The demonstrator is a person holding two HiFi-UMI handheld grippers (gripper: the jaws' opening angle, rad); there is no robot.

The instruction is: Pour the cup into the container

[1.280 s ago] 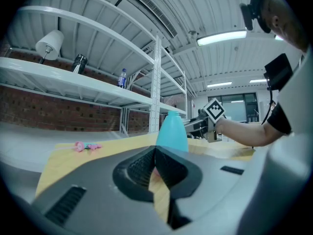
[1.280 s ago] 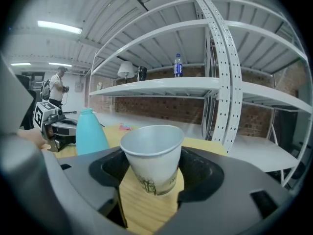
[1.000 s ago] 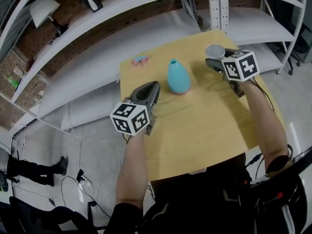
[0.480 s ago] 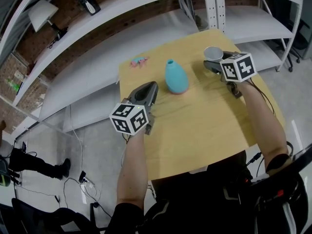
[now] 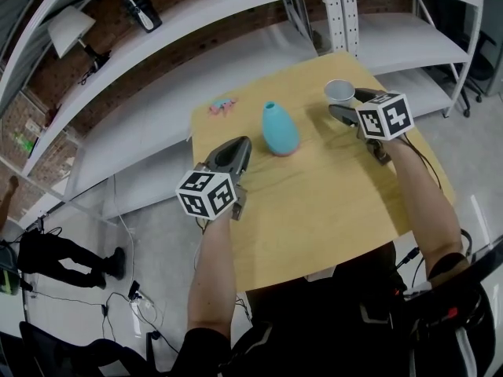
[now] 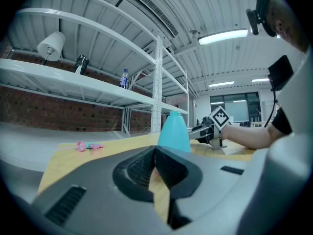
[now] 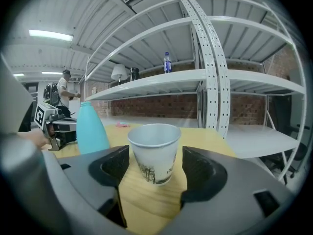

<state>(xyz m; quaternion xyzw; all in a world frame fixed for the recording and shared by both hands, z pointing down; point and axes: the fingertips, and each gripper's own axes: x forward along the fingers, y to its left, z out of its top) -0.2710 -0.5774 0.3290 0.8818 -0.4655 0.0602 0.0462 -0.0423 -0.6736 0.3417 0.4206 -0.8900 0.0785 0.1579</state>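
Hard to make out: we are seeing the cup (image 7: 154,153) only from the side in the right gripper view, so its inside is hidden there. In the head view the cup (image 5: 341,91) is showing a pale inside, and we cannot tell whether anything is in it. The dark print on its wall is too small to read. The marker cube is covering part of the right gripper (image 5: 350,104) from above. In the left gripper view the gripper's own body is cutting off the base of the container (image 6: 173,132). The small pink thing (image 5: 223,105) at the far table edge is too small to identify.

The cup is a white paper one, standing upright near the far right corner of the wooden table (image 5: 330,203), between the right gripper (image 7: 155,168) jaws. Those jaws are standing wide apart, with a gap on both sides of the cup, so they are gripping nothing.

The teal container (image 5: 279,129) is standing upright mid-table, narrow neck open, well left of the cup.

The left gripper (image 6: 155,160) is hovering near the container with its jaws pressed together, empty.
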